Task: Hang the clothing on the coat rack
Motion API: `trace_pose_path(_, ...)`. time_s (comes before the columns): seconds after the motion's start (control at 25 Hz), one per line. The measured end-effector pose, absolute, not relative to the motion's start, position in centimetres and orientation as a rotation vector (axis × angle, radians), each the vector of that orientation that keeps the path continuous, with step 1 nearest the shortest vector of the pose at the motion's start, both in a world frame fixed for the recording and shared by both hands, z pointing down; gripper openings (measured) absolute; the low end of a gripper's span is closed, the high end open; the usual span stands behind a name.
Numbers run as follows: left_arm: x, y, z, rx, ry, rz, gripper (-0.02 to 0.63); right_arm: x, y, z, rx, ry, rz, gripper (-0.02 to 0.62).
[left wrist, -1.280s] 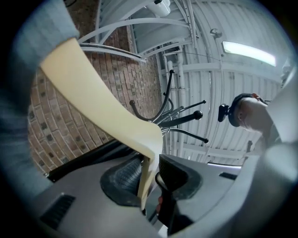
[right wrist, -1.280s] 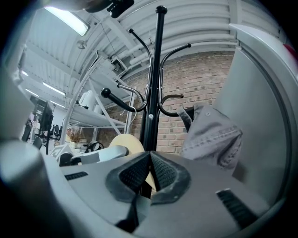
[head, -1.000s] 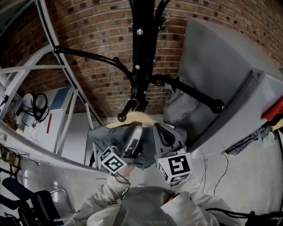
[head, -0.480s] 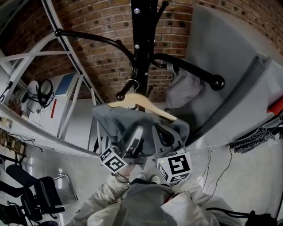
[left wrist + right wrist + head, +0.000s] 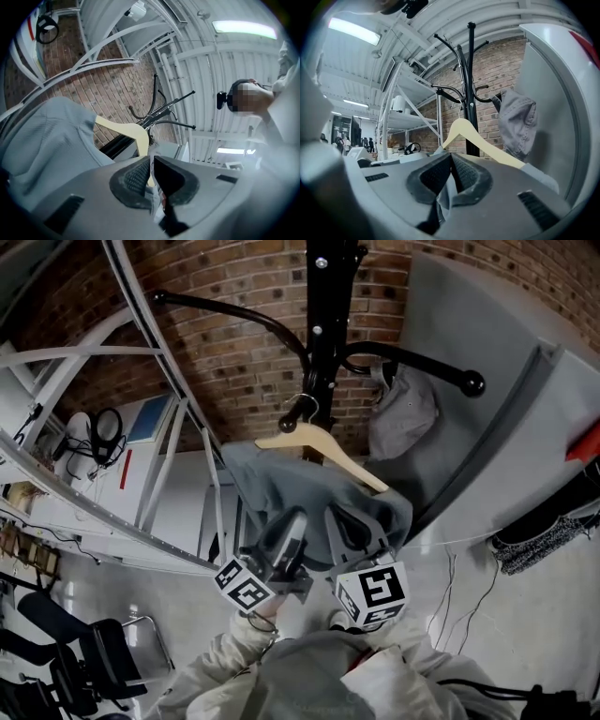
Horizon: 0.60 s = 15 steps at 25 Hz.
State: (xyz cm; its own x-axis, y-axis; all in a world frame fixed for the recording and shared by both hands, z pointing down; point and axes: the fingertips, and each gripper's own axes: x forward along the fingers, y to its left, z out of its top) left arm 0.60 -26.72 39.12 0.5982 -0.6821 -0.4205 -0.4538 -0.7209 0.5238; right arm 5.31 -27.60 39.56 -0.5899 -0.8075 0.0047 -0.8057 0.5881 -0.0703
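A grey garment point(image 5: 281, 488) is draped over a wooden hanger point(image 5: 323, 448). The hanger's wire hook point(image 5: 302, 409) sits at a low knobbed arm of the black coat rack point(image 5: 328, 324). Both grippers are at the garment's lower hem, below the hanger. The left gripper point(image 5: 284, 542) has its jaws closing, with a fold of grey cloth point(image 5: 51, 140) between them; the hanger point(image 5: 126, 133) shows just beyond its tips point(image 5: 151, 171). The right gripper point(image 5: 352, 532) is shut on grey fabric, which bunches between its pads point(image 5: 451, 176). The hanger point(image 5: 480, 138) and rack point(image 5: 469, 84) stand ahead of it.
Another grey piece of clothing point(image 5: 403, 413) hangs from a right arm of the rack. A large grey panel point(image 5: 497, 399) stands close on the right. White shelf frames point(image 5: 178, 437) stand on the left, against a brick wall. A black chair point(image 5: 84, 662) is at the lower left.
The hanger with the garment has risen toward the rack's low arm. More of the grey cloth now shows between the hanger and the grippers, which sit lower on it.
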Motion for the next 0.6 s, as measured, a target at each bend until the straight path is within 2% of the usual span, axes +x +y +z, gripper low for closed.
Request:
trace_pose_path(0.36, -3.7, -21.7, 40.8, 2.669, -1.075, -0.527, 0.009, 1.4, -22.6, 40.1, -1.504, 2.721, -0.122, 0.025)
trace_pose_path(0.6, -5.6, -18.2, 41.2, 2.71, -1.066, -0.46, 0.009, -0.8, -18.3, 39.8, -1.556, 2.687, -0.092, 0.025)
